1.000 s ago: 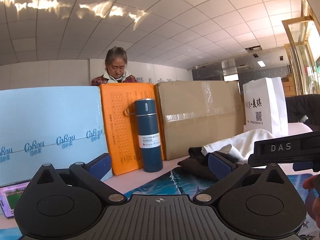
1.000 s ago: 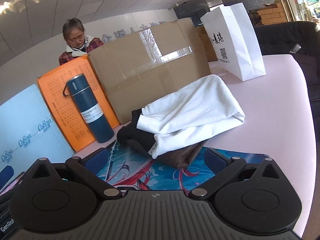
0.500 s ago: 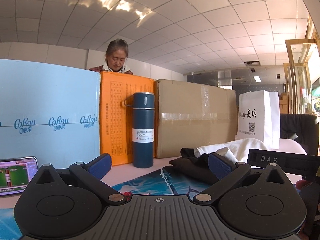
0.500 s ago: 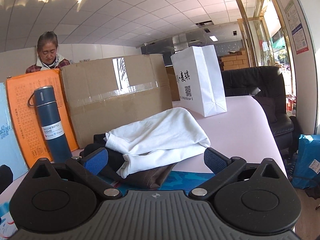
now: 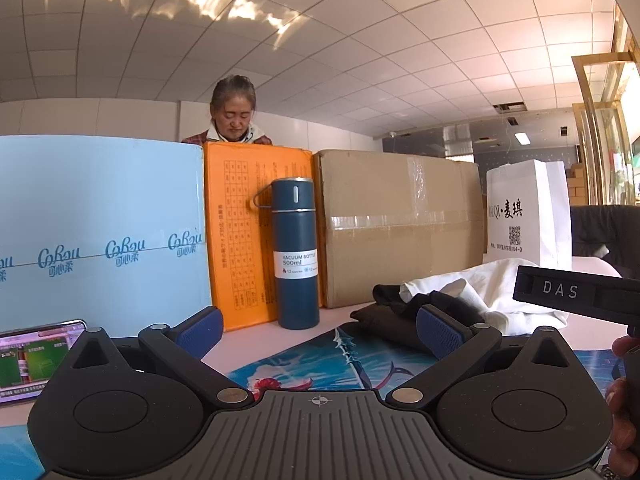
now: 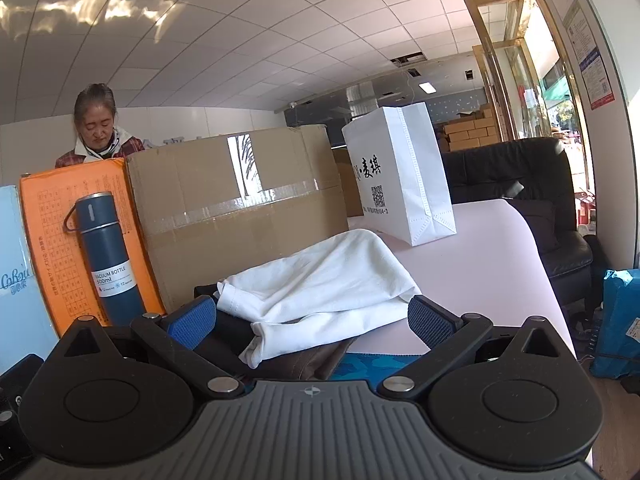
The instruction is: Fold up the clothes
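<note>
Left wrist view, left to right: a phone [image 5: 38, 356] with a lit screen at 9 o'clock; a pale blue box [image 5: 100, 224]; an orange box [image 5: 244, 232]; an upright blue vacuum bottle [image 5: 295, 252] just in front of it; a taped cardboard carton [image 5: 400, 224]; a white paper bag [image 5: 528, 216] at 3 o'clock. The left gripper [image 5: 319, 326] has its jaws spread wide and empty above a printed mat [image 5: 320, 360] on the pale bench [image 5: 256, 334]. The clothes, a white garment [image 5: 480, 288] lying on a dark garment [image 5: 384, 316], rest at 3 o'clock, at the mat's far edge. Right wrist view: the right gripper [image 6: 312, 318], jaws likewise spread and holding nothing, faces the white garment [image 6: 328, 280] at 12 o'clock, just beyond the fingertips [image 6: 191, 320]; whether they touch the cloth cannot be told. A person [image 6: 98, 128] stands behind the boxes at 10 o'clock.
</note>
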`<control>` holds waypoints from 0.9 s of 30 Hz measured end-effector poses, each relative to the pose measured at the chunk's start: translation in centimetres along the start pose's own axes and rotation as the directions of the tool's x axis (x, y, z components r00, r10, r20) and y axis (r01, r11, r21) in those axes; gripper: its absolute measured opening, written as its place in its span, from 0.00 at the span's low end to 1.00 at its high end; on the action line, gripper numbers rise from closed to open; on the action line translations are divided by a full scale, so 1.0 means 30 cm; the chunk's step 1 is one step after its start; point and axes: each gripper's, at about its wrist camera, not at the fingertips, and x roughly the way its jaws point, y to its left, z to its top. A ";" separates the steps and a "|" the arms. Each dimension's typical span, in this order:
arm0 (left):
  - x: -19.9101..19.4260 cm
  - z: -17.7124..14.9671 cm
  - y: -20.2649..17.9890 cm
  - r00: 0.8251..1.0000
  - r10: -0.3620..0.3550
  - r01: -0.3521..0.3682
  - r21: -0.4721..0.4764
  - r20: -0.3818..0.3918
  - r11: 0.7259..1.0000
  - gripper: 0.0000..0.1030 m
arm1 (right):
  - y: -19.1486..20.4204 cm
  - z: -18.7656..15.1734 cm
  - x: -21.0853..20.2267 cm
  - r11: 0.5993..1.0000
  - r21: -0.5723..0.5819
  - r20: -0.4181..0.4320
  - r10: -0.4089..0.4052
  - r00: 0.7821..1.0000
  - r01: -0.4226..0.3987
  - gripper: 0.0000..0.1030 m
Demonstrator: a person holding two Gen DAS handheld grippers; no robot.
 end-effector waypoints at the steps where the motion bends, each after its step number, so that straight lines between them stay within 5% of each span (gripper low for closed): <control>1: 0.002 0.000 0.001 1.000 0.000 0.000 -0.002 -0.002 1.000 1.00 | 0.001 0.000 -0.001 1.000 -0.001 0.002 -0.001 1.000 0.001 1.00; 27: 0.013 -0.004 0.008 1.000 -0.009 0.009 -0.018 -0.022 1.000 1.00 | 0.027 -0.006 0.031 0.999 -0.043 -0.054 0.025 0.998 -0.027 1.00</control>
